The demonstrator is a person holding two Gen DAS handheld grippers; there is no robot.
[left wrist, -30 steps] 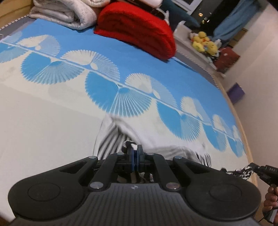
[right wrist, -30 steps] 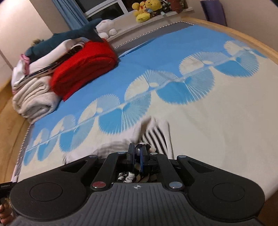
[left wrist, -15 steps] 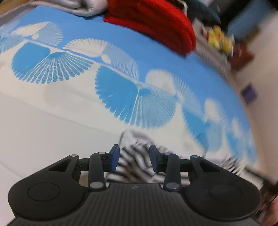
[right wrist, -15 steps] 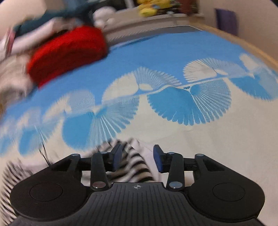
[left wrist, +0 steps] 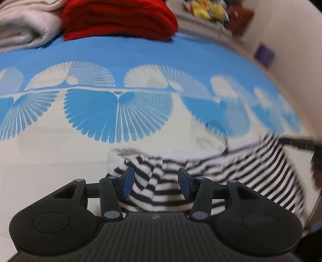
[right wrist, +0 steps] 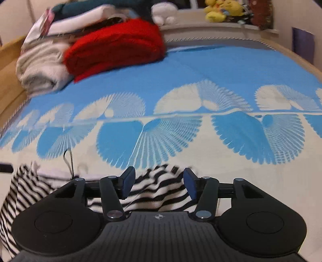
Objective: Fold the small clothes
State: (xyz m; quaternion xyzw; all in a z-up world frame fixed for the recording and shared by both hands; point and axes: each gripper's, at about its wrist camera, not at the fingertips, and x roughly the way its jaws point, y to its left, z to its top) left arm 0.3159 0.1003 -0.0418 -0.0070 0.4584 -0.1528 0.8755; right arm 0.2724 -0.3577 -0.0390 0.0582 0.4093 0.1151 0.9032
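Note:
A small black-and-white striped garment (left wrist: 231,167) lies on the bed cover, with a white band along its far edge. My left gripper (left wrist: 156,181) is open, its blue pads either side of the garment's left end, gripping nothing. In the right wrist view the same garment (right wrist: 159,187) lies under my right gripper (right wrist: 159,182), which is open over its right end. The other gripper's tip (left wrist: 297,144) shows dark at the right edge of the left wrist view.
The bed cover (left wrist: 140,60) is blue and cream with fan patterns. A folded red blanket (right wrist: 118,48) and a cream blanket (right wrist: 40,66) are stacked at the far side. Plush toys (right wrist: 221,10) sit on a ledge behind. A wooden bed edge (right wrist: 8,80) runs along the left.
Both grippers were shut on the striped garment a second ago. They have opened and let it go, and it now lies spread on the bed below them.

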